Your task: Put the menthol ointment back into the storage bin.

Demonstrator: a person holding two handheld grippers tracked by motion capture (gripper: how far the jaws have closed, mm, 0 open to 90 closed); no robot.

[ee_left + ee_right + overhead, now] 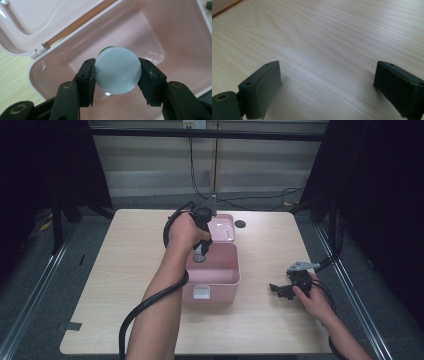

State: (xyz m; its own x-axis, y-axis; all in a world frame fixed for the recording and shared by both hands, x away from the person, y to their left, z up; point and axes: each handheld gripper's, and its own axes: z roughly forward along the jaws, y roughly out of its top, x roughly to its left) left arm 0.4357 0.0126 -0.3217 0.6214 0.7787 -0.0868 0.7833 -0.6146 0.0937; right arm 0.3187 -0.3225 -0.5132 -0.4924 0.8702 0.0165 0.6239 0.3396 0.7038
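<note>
Centrally, a pale wood-grain worktop (125,270) with rounded corners stands on a grey floor between dark curtains; cables run along the floor behind its far edge. A small dark disc (240,224) lies near the far edge. At mid-worktop sits a pink plastic storage box (222,285), smooth and glossy, rectangular with rounded corners and a white latch on its near wall; its hinged lid (225,227) lies open toward the far edge. The left tongs (117,72), pointed down over the box's open interior, are clamped on a small bottle (118,70), seen end-on as a pale blue-grey round cap with a green band just behind it; the black pads press its opposite sides. The box floor beneath the bottle appears bare. The right tongs (327,87) rest near the right edge of the worktop, well apart from the box, with their matte black pads spread wide over bare wood.
</note>
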